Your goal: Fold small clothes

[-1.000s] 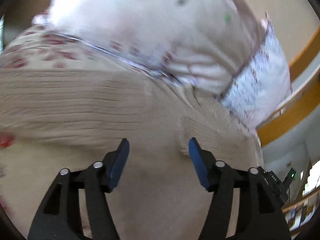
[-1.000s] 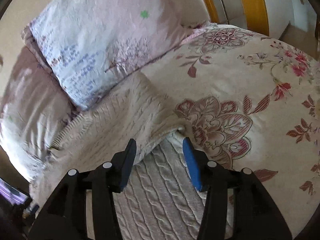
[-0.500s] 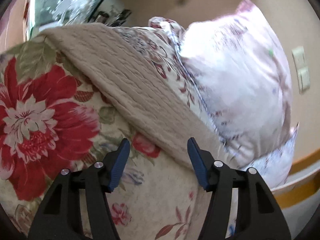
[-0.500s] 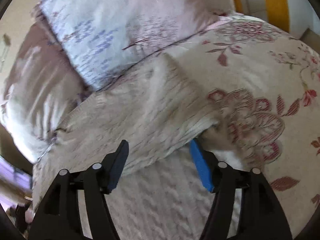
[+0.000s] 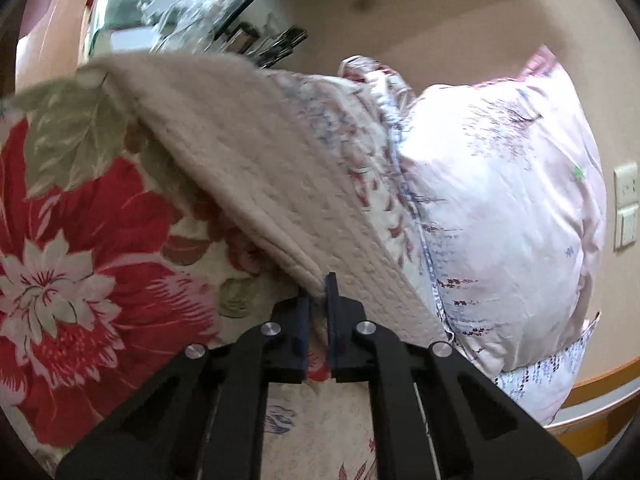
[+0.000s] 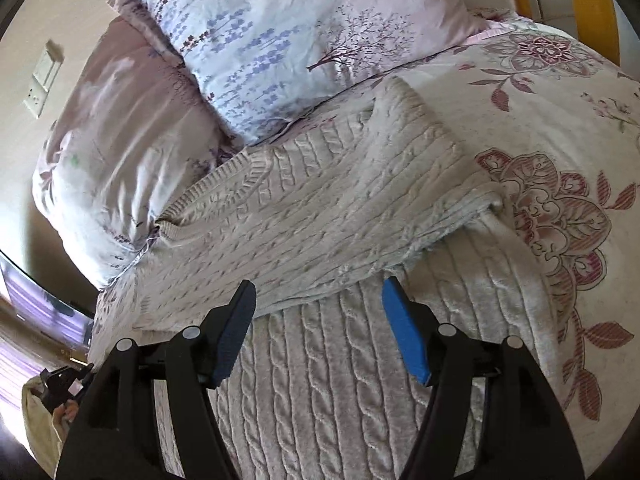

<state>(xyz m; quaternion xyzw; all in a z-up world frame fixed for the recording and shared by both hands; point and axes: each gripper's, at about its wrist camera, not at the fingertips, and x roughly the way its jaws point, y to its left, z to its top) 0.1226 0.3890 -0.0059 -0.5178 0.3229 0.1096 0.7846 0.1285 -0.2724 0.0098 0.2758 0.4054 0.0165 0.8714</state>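
Left gripper (image 5: 318, 304): jaws have just closed, now pinched tight on an edge of the beige knit sweater (image 5: 256, 168); a strip of knit shows squeezed between the 2 blue pads. From this side the sweater's edge runs up and away from the pinch as a long band, lying over the floral bedspread (image 5: 92, 240) with its big red flower. Beyond the band, a pale pink pillow (image 5: 500, 208) leans against the wall. A wall switch plate (image 5: 626, 204) sits at far right.

Right gripper (image 6: 320, 332): jaws wide, holding nothing. Fingers hover just above the sweater (image 6: 340, 208), which lies flat on the bedspread (image 6: 560, 128). A sleeve or upper part is folded across the cable-knit body, the fold's lower edge passing just ahead of the fingertips. Cannot tell whether the pads touch the fabric. Ribbed collar points toward the 2 pillows: a blue-and-lilac one (image 6: 288, 32) and a mauve one (image 6: 120, 128) beside it, both at the head of the bed. Sweater's top edge touches the pillows.
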